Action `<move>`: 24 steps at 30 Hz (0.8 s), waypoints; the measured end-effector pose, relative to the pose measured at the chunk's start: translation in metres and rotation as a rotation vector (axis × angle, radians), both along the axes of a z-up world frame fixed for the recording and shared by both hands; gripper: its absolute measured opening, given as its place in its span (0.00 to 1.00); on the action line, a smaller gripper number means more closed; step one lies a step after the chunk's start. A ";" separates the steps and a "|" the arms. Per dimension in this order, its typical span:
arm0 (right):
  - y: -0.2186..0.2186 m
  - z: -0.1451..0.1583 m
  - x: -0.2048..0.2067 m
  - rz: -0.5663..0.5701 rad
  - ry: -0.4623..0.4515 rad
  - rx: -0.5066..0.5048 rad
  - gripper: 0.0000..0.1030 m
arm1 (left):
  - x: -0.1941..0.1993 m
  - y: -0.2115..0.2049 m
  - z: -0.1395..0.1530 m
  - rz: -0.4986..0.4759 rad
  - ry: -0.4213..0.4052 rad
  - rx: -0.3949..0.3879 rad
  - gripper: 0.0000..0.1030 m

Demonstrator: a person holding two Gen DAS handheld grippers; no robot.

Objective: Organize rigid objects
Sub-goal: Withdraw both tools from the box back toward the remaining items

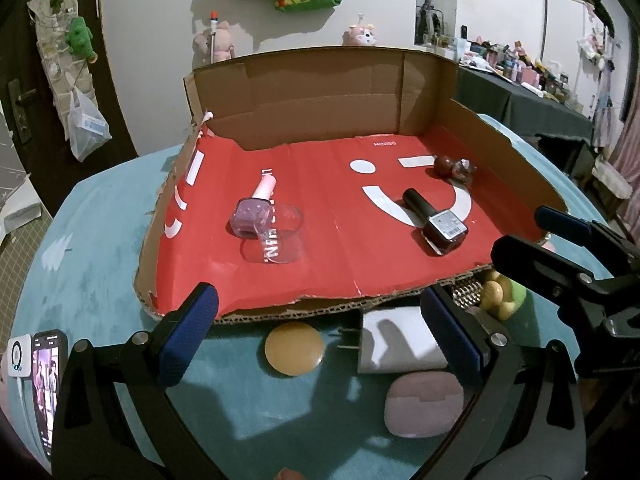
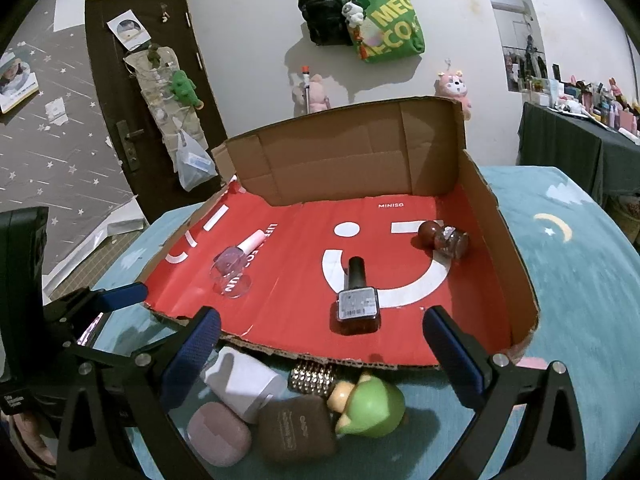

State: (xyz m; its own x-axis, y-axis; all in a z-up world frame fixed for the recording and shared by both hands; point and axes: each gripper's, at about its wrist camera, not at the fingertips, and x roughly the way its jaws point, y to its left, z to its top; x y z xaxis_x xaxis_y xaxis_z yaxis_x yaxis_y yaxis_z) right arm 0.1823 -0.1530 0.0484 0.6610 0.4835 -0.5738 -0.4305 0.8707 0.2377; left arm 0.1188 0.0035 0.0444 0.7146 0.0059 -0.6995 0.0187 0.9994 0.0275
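A cut-open cardboard box (image 1: 320,92) (image 2: 352,152) with a red floor lies on the teal cloth. In it lie a lilac nail polish bottle (image 1: 252,216) (image 2: 236,258) on clear lenses at the left, a dark red nail polish bottle (image 1: 440,228) (image 2: 357,306) in the middle, and a round dark red bottle (image 1: 454,167) (image 2: 444,239) at the far right. My left gripper (image 1: 320,332) is open over a tan disc (image 1: 295,348) and a white charger (image 1: 396,344) (image 2: 244,380). My right gripper (image 2: 320,354) is open above a studded item (image 2: 312,376), a green figure (image 2: 370,404) and a brown case (image 2: 296,428).
A pink case (image 1: 424,404) (image 2: 218,434) lies nearest the cameras. A phone (image 1: 48,380) stands at the left table edge. The right gripper (image 1: 576,256) shows at the right of the left wrist view. A door, hanging bags and a cluttered side table lie behind.
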 end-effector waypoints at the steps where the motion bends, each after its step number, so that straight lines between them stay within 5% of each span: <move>1: -0.001 0.000 -0.002 -0.001 -0.001 0.001 1.00 | -0.002 -0.001 0.000 -0.001 0.000 0.000 1.00; 24: -0.011 -0.012 -0.034 -0.001 0.011 -0.002 1.00 | -0.030 -0.010 -0.013 -0.009 0.028 0.002 1.00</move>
State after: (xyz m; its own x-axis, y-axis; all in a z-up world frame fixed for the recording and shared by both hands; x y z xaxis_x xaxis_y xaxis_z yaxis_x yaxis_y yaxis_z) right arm 0.1482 -0.1640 0.0368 0.6550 0.4821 -0.5819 -0.4275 0.8714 0.2407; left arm 0.0886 -0.0070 0.0313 0.6944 0.0008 -0.7196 0.0283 0.9992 0.0285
